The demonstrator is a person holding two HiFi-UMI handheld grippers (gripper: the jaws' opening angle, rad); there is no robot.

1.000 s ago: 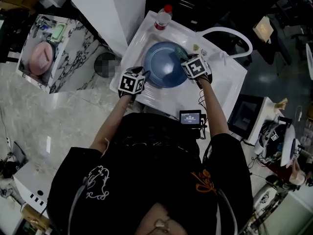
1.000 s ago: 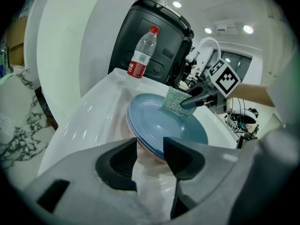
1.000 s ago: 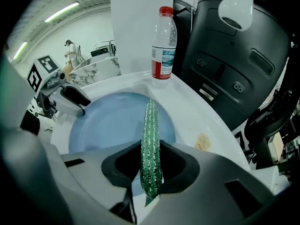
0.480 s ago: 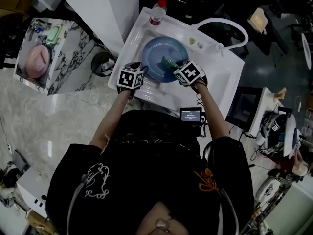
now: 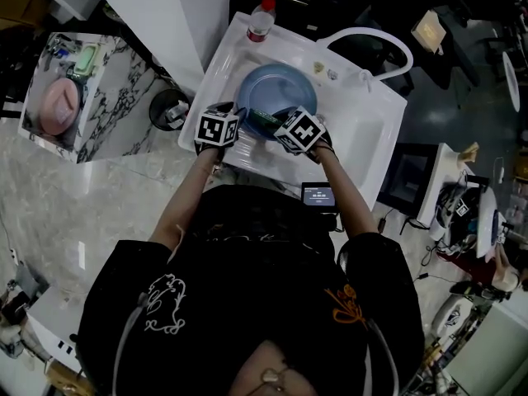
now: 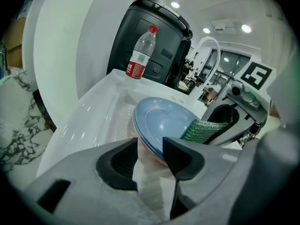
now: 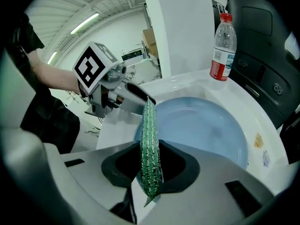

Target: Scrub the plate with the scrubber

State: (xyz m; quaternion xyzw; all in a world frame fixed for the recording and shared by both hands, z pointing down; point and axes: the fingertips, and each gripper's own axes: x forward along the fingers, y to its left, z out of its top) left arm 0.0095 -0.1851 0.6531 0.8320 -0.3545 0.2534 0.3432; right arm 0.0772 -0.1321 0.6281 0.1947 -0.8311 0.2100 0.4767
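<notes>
Your right gripper (image 7: pixel 151 172) pinches the green scrubber (image 7: pixel 149 139) on edge. Its length points at the near-left rim of the blue plate (image 7: pixel 201 125) in the white sink (image 5: pixel 363 143). Your left gripper (image 6: pixel 150 149), jaws just closing, holds that rim, so the free surface lies farther in.

Your plate (image 5: pixel 280 89) lies in the sink (image 5: pixel 363 151), the bottle (image 5: pixel 261 21) at its far left corner; the scrubber (image 5: pixel 264 120) meets the plate's near rim, between your left claw (image 6: pixel 150 156) and right claw (image 7: pixel 150 165).

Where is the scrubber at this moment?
The green scrubber stands on edge, clamped between the right gripper's jaws. In the head view it is mid-frame, at the near edge of the blue plate in the white sink.
</notes>
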